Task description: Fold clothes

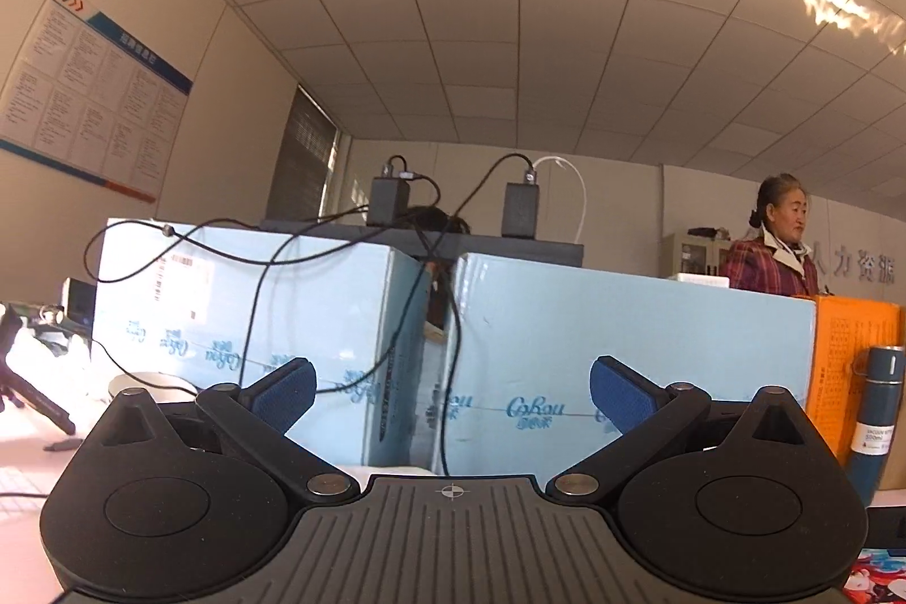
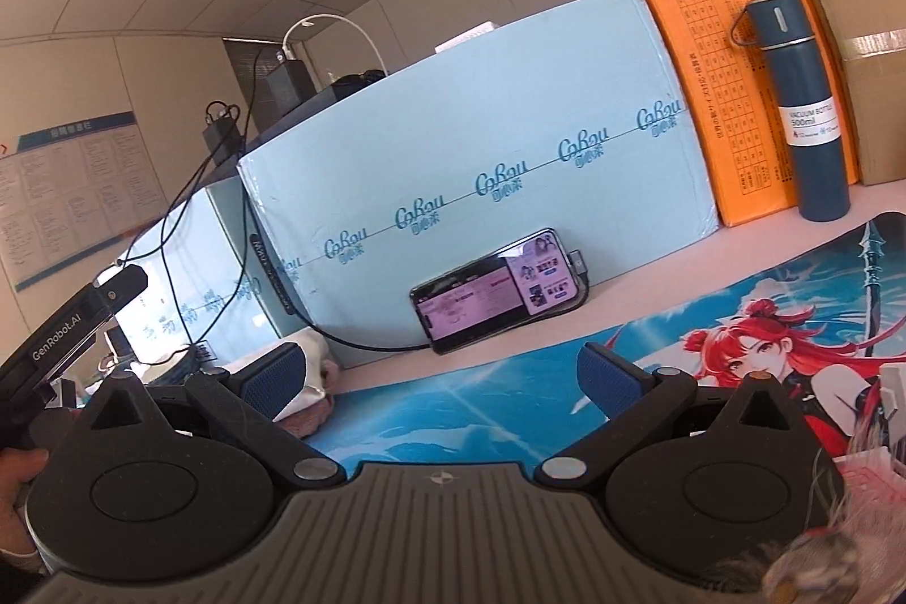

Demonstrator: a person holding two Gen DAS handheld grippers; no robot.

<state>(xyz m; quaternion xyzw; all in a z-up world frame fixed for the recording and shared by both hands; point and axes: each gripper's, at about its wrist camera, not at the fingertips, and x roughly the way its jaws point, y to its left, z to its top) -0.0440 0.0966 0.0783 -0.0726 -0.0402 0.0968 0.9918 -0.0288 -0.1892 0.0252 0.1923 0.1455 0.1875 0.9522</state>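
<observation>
Left wrist view: left gripper [image 1: 453, 392] raised and level, jaws wide apart, nothing between the blue pads [image 1: 286, 392]. Landmark — the pale blue cartons [image 1: 623, 321] straight ahead. Two black adapters [image 1: 520, 209] sit on a dark shelf above the cartons, cables hanging down their front. Orange box [image 1: 849, 355] just right of the cartons; blue flask [image 1: 877, 411] in front of it. No clothing clearly seen here.

Right wrist view: right gripper [image 2: 441, 377] over the printed desk mat [image 2: 509, 411], jaws wide apart, holding nothing. Phone [image 2: 498, 290] leans against the cartons' [image 2: 481, 140] base. Folded clothes [image 2: 308, 394] — white over pink — lie at the cartons' lower left corner, partly behind the left pad [image 2: 272, 377]. Left gripper's body [image 2: 62, 332] at far left.
</observation>
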